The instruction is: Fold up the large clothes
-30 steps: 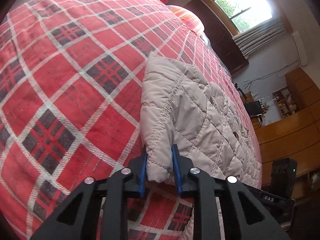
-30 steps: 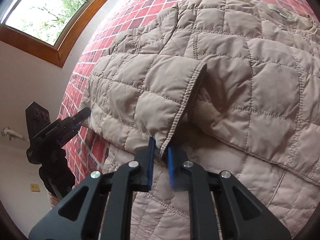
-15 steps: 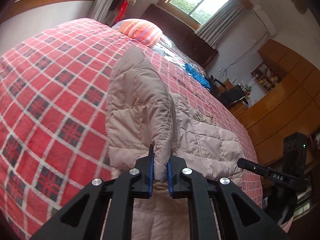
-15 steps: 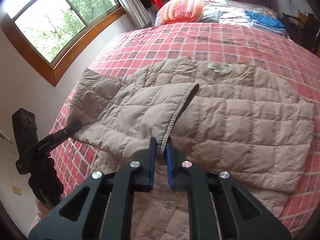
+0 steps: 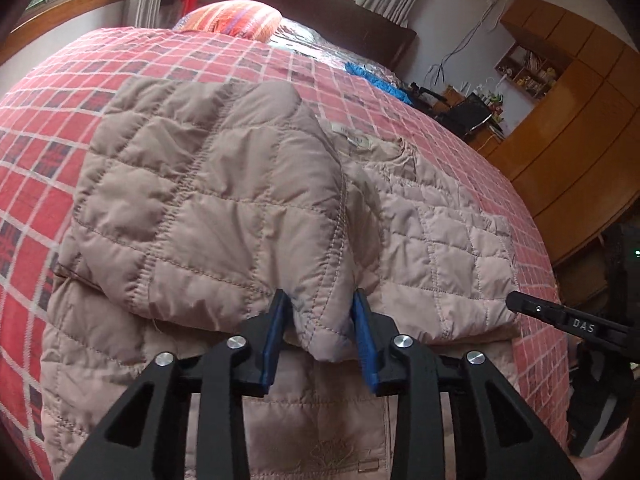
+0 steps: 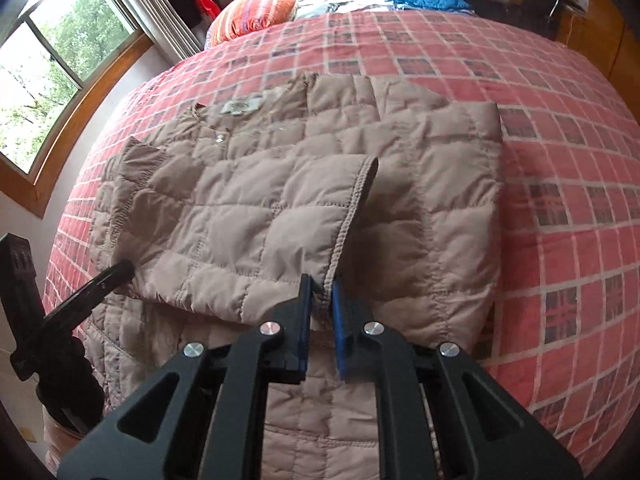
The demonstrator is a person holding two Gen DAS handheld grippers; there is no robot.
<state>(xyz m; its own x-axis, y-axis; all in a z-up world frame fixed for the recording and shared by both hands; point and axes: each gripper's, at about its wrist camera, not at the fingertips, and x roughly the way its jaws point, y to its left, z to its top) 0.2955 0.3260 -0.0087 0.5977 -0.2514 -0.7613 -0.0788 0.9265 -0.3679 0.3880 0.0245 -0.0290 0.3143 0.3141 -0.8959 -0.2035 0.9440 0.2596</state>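
Within the last second the sleeve [image 5: 216, 208] had been carried across the jacket [image 6: 440, 208] on the bed [image 6: 560, 120]. The left hand-held gripper [image 5: 320, 336] was opened around its cuff; the right hand-held gripper [image 6: 322, 312] was kept pinched on the hem. The fold was judged laid.
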